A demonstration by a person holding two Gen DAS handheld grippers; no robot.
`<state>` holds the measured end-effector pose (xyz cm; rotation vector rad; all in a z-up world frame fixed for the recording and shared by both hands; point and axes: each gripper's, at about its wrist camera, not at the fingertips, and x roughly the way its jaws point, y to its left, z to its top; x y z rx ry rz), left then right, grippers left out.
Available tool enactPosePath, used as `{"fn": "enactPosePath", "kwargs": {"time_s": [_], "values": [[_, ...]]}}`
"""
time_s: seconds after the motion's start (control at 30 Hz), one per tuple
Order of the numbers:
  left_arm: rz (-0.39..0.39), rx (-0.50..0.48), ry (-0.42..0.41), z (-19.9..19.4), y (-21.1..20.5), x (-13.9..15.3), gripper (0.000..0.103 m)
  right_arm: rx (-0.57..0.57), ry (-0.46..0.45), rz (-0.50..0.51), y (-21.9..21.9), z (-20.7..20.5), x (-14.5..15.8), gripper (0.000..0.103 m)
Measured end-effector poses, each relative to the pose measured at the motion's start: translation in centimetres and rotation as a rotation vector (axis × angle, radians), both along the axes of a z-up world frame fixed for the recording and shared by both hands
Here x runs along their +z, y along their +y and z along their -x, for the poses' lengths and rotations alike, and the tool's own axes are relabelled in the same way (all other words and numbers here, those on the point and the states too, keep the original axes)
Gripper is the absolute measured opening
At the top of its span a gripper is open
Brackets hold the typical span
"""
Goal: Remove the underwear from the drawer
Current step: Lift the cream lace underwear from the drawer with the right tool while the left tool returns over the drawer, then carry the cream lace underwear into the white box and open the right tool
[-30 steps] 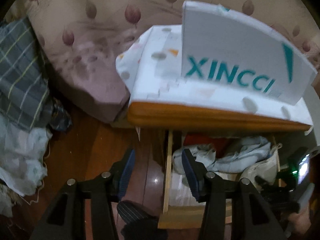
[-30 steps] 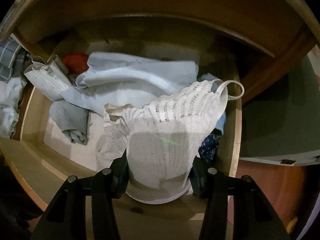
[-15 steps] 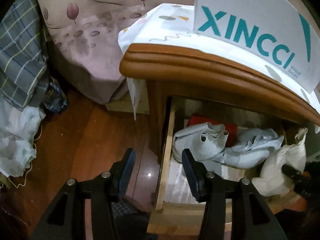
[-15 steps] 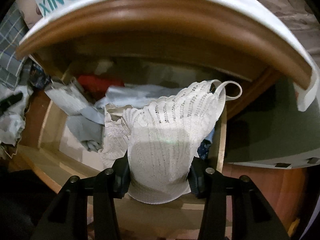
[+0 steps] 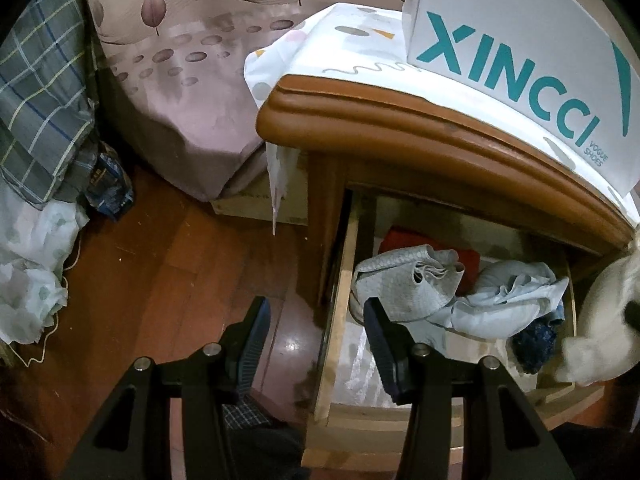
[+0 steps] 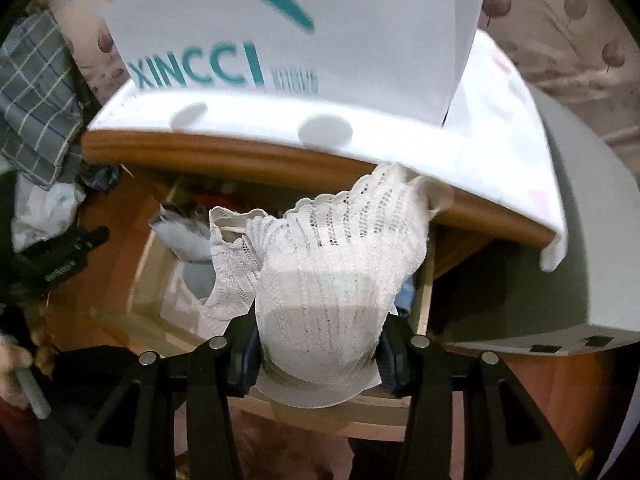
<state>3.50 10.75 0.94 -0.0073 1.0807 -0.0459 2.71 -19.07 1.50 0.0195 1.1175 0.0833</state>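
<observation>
While pinched btwn right gripper (image 6: 318, 354) pads, white lace underwear (image 6: 332, 276) above open drawer (image 6: 424, 280); left gripper (image 5: 316, 336) half-open, empty.

Reddish wood floor (image 5: 160, 264), leaf-patterned bedspread (image 5: 192, 80)

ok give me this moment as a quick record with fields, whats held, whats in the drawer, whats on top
right tool: shut on white lace underwear, held above the open drawer
left tool: open, nothing between its fingers, over the drawer's left edge
drawer contents: grey garment, pale blue garment, red item, dark blue item
on nightstand: white XINCCI box on a patterned cloth
</observation>
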Motion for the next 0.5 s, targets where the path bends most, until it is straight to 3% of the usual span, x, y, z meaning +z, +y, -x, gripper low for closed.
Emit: {"fn": "enactPosePath", "kwargs": {"time_s": [0.5], "values": [[0.034, 0.020, -0.006, 0.1, 0.6, 0.2, 0.050, 0.074, -0.163, -0.017, 2.0, -0.5, 14.6, 0.043]]}}
